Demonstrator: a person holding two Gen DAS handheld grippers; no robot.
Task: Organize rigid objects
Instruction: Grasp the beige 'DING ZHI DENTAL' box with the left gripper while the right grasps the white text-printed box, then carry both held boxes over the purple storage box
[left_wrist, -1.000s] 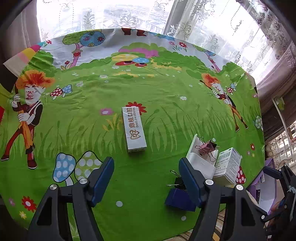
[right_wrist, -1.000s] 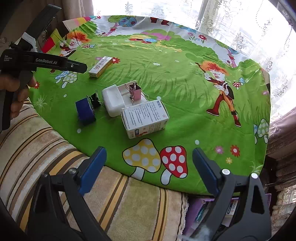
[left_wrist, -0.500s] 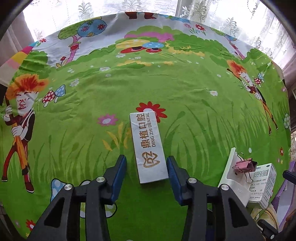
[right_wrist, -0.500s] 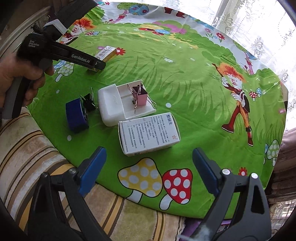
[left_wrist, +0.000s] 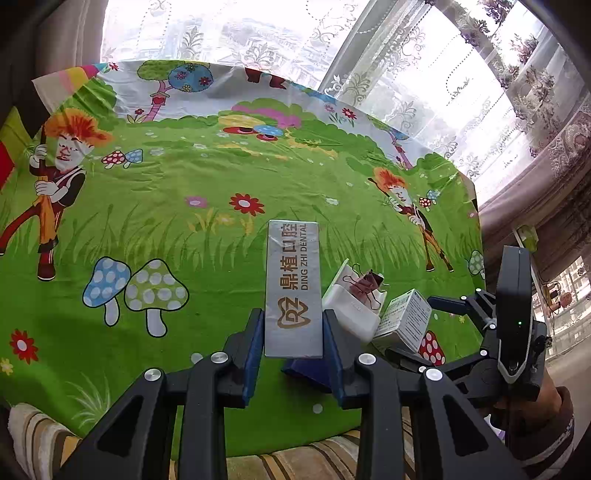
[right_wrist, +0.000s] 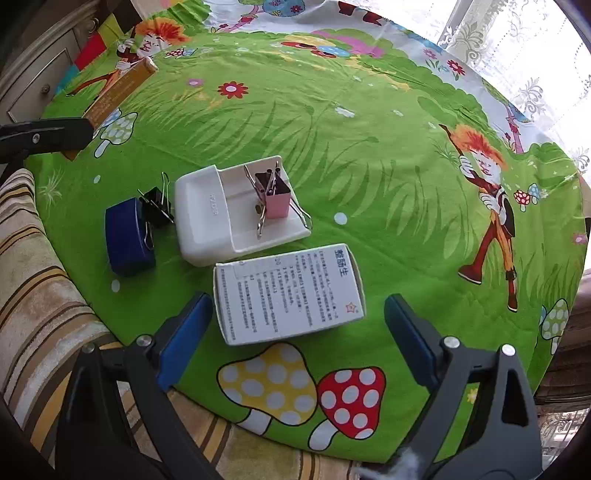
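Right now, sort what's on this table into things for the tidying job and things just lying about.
For the job:
- dental box, shut in the left claw
- white tray holding a pink binder clip
- black binder clip
- blue case
- medicine box, before the open right claw

Lying about:
- cartoon tablecloth
- lace curtains

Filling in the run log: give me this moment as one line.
left gripper: shut on dental box, lifted | right gripper: open over white carton | pink binder clip in white tray
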